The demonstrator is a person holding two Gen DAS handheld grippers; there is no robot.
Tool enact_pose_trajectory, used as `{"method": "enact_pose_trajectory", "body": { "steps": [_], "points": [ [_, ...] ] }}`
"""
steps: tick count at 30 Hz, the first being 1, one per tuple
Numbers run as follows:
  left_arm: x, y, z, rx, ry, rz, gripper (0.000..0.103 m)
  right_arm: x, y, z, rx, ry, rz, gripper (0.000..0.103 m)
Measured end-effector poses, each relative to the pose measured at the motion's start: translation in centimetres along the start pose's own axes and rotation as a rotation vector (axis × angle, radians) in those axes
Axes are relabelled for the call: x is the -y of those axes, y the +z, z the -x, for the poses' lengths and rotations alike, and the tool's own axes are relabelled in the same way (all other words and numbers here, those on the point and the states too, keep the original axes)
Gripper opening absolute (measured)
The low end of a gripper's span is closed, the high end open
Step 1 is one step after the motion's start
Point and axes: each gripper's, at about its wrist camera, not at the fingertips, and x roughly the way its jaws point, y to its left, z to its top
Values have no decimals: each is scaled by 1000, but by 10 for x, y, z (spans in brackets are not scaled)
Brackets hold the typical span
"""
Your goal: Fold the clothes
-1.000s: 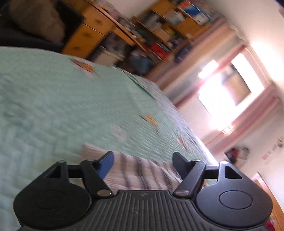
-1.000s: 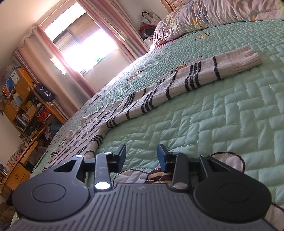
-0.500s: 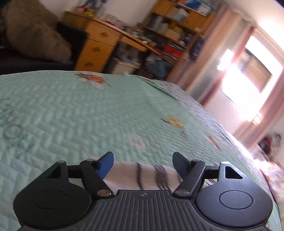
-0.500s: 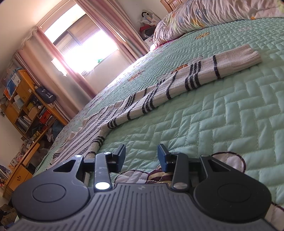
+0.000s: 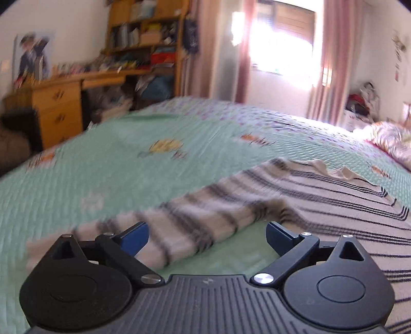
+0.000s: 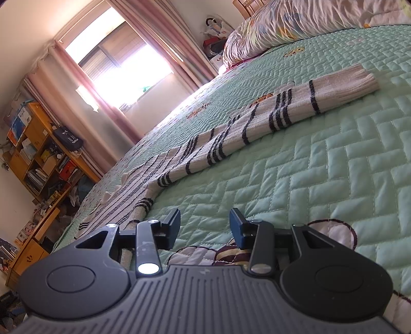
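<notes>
Looking across the room, we see a mint-green quilted bedspread [image 6: 334, 164] covering the bed, with a sunlit window [image 5: 280, 38] and pink curtains [image 5: 331, 59] behind it and wooden shelves [image 6: 38, 154] along the wall. On the quilt lies the white sweater with black stripes [image 5: 321, 205], its body spread flat and one long sleeve [image 6: 277, 115] stretched out over the cover toward the crumpled duvet [image 6: 308, 20] at the head of the bed. Nearer to us, the other sleeve [image 5: 179, 226] lies across the quilt just ahead of our left gripper [image 5: 206, 235], whose jaws have just been opening and now stand wide, released, with the sleeve lying between them but not pinched. Our right gripper [image 6: 204, 223] hovers low over bare quilt beside the sweater's hem, fingers partly apart and grasping nothing
</notes>
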Motion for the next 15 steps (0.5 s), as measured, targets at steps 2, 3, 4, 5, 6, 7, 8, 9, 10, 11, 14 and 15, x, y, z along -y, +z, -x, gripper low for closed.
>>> {"method": "enact_pose_trajectory", "body": {
  "steps": [2,3,4,5,6,7,8,9,10,11,14,15],
  "points": [
    [23,11,-22,-17,14,-55,99,0,0,0,0,2,-4,45],
    [34,7,-35,-71,24,-88,99,0,1,0,-1,2,-4,45],
    [44,3,-47,-125,35,-120,99,0,1,0,-2,1,-4,45],
    [55,-2,-59,-178,46,-153,96,0,1,0,-2,1,-3,45],
    [63,-15,-61,-223,71,-210,88,0,1,0,-3,0,-3,45],
    [70,-23,-58,-224,101,-250,80,0,1,0,-4,-1,-2,45],
    [73,-30,-44,-194,118,-268,80,0,1,0,-5,-1,-2,45],
    [75,-33,-28,-159,111,-268,82,0,2,0,-5,0,-1,45],
    [75,-35,-6,-114,100,-246,90,-1,2,0,-7,-1,-1,45],
    [75,-38,15,-69,89,-224,93,-1,3,0,-9,-3,0,45],
    [83,-52,65,11,40,-220,102,-26,0,6,-50,16,63,48],
    [89,-60,71,5,14,-254,102,-45,-7,8,-76,64,126,48]
  ]
}}
